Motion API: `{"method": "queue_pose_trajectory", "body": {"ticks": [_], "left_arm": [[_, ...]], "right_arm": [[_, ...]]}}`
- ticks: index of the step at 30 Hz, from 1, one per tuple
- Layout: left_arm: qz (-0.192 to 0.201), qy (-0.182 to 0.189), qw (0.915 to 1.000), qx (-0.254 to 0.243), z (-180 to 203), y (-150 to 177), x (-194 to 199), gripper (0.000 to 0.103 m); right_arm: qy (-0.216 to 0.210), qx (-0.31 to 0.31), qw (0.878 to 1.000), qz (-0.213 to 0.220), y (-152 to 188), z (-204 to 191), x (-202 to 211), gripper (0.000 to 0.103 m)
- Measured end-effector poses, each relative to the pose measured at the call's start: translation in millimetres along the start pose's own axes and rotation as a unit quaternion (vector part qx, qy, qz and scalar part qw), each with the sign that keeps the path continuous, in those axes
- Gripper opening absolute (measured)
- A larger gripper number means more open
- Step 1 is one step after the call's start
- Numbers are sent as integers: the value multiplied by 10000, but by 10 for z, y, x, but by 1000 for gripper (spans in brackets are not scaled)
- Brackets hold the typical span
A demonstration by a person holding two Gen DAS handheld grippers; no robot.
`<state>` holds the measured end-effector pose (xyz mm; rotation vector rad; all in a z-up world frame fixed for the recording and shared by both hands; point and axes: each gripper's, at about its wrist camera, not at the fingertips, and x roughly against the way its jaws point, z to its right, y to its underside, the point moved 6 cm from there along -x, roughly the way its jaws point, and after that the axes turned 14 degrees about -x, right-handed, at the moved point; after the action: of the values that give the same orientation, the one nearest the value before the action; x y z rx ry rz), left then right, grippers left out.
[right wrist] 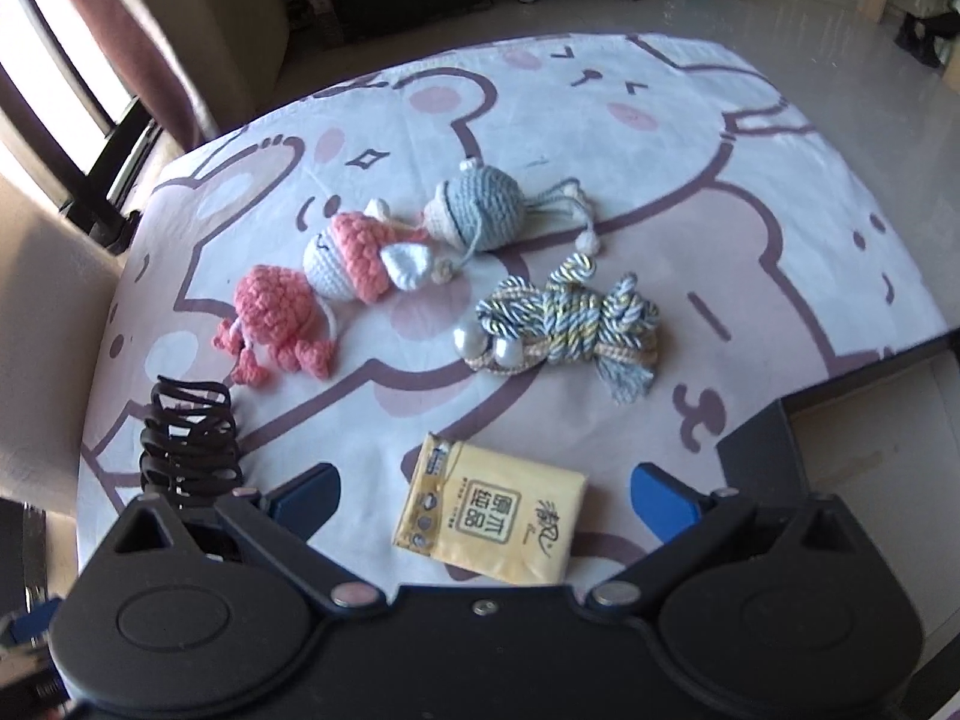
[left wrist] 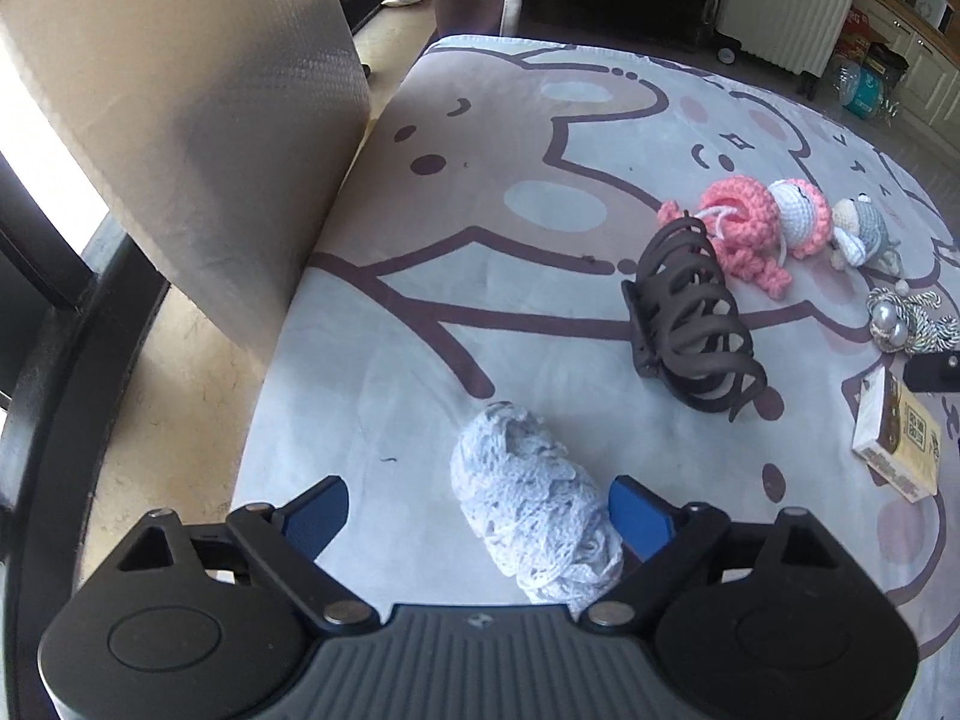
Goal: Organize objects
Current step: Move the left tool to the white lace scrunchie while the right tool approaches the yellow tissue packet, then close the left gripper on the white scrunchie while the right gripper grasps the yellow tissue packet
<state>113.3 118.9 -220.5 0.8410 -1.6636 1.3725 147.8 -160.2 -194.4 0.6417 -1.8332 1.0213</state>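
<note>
A white crochet lace bundle lies on the cartoon-print cloth between the blue pads of my left gripper. The gripper is open: the left pad stands clear of the bundle and the right pad is close beside it. In the right wrist view a yellow tissue pack lies flat between the fingers of my right gripper, which is open with a gap on both sides. The same pack shows at the right edge of the left wrist view.
Beyond the grippers lie a dark hair claw clip, a pink crochet octopus, a pink-and-white crochet doll, a grey crochet doll and a twisted cord bundle with pearls. A beige chair back stands at the table's left edge.
</note>
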Motion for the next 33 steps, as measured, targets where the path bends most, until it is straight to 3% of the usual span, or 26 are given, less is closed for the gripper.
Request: {"method": "queue_pose_trajectory", "body": {"ticks": [6, 11, 15, 19, 22, 30, 33], "left_arm": [[127, 479, 9988, 59, 116, 97, -29, 85], [137, 671, 9958, 607, 120, 71, -75, 82], [-3, 666, 9920, 1075, 90, 19, -136, 73], [-96, 582, 9897, 1303, 43, -8, -189, 63], [-96, 475, 9908, 1267, 19, -11, -207, 52], [-26, 466, 9960, 760, 78, 1, -166, 44], [-28, 586, 9976, 373, 159, 12, -133, 43]], "right_arm": [[468, -733, 9961, -107, 28, 209, -189, 103], [238, -886, 9956, -190, 82, 161, -254, 103], [66, -879, 9951, -442, 136, 52, -317, 103], [175, -1128, 9911, -687, 177, 78, -371, 103], [114, -1384, 9878, -703, 169, 132, -379, 102], [323, -1112, 9908, -694, 136, 106, -384, 77], [240, -1048, 9916, -715, 127, 121, -373, 74]]}}
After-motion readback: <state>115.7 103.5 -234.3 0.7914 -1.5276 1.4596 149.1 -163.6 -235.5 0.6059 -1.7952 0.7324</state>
